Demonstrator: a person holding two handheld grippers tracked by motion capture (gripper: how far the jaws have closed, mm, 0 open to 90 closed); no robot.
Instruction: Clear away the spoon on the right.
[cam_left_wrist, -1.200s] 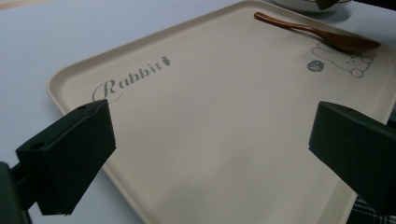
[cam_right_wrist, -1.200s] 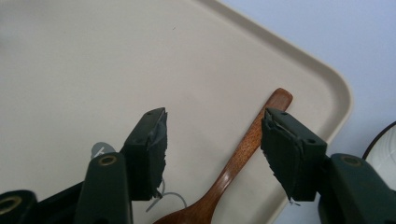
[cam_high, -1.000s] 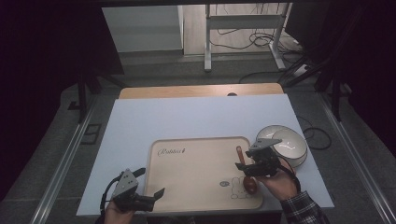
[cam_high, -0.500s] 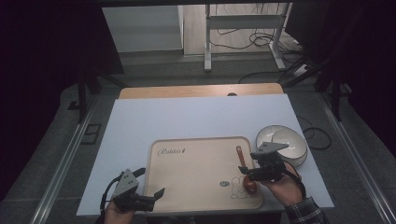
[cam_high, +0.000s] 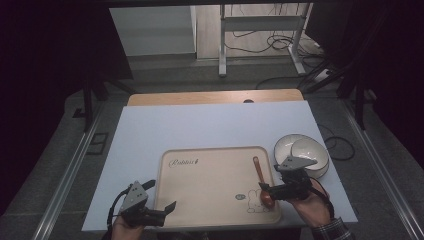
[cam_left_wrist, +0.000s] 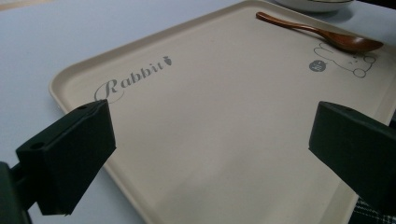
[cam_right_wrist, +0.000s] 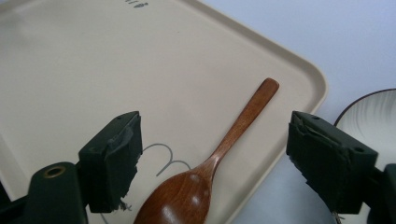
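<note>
Right gripper (cam_high: 268, 191), held in the person's right hand (cam_high: 312, 207), jaws spread wide and grasping nothing. In the right gripper view the two black jaws stand apart on either side of a brown wooden spoon (cam_right_wrist: 210, 170), with clear gaps between each jaw and the spoon. The spoon lies flat on the beige tray (cam_high: 200, 200), near the tray's right edge; its bowl sits toward the tray's near right corner, over a printed rabbit drawing (cam_high: 255, 202), and its handle points toward the tray's far edge.

Left gripper (cam_high: 162, 210), held at the tray's near left corner, jaws likewise parted and empty. In the left gripper view its jaws frame the bare tray surface (cam_left_wrist: 210, 140), with the printed word "Rabbit" (cam_left_wrist: 133, 77) toward the tray's far left and the spoon (cam_left_wrist: 322, 32) across the tray at its far right.

A white bowl (cam_high: 302, 152) with a dark rim rests just beside the tray's right edge, off the tray, partly behind the right gripper's grey top plate. The tray lies on a white table surface (cam_high: 200, 127), toward its near side. Beyond the table, a grey floor with loose cables (cam_high: 260, 45).
</note>
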